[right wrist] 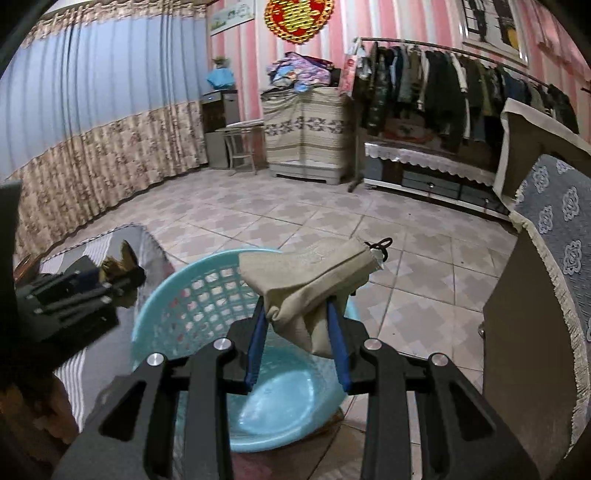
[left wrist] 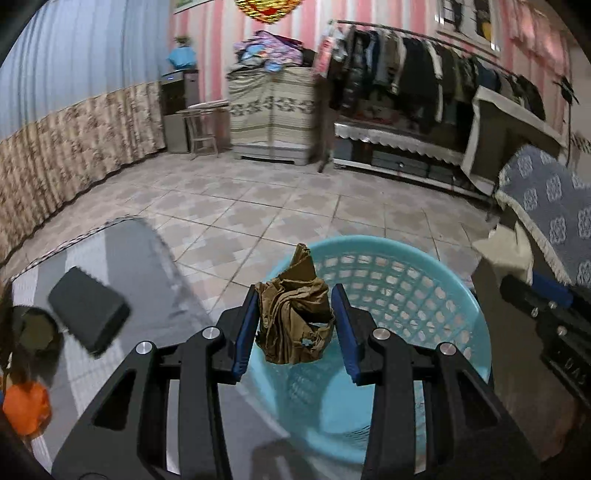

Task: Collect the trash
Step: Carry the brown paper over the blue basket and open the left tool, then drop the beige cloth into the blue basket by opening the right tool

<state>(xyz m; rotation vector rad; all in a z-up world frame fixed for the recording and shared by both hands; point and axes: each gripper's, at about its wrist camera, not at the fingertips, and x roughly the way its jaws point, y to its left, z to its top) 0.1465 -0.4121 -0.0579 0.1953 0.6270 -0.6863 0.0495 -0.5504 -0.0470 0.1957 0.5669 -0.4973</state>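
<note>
The left tool [left wrist: 295, 314] is clamping a crumpled brown paper wrapper [left wrist: 291, 321] between its blue pads, holding it above the round turquoise plastic lattice basket [left wrist: 424, 295] standing on the tiled floor [left wrist: 258, 206]. The right tool [right wrist: 297, 325] is gripping a beige cloth drawstring pouch [right wrist: 314, 280] over the same basket's rim, beside the striped-cloth counter [left wrist: 122, 251].

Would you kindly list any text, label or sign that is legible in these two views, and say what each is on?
None can be read for certain.
Wall banner: green lettering, too blurred to read.
Red and gold wall ornament: a gold character, cropped and not legible.
Right gripper, seen in the left wrist view: pale embossed marks, blurred.
</note>
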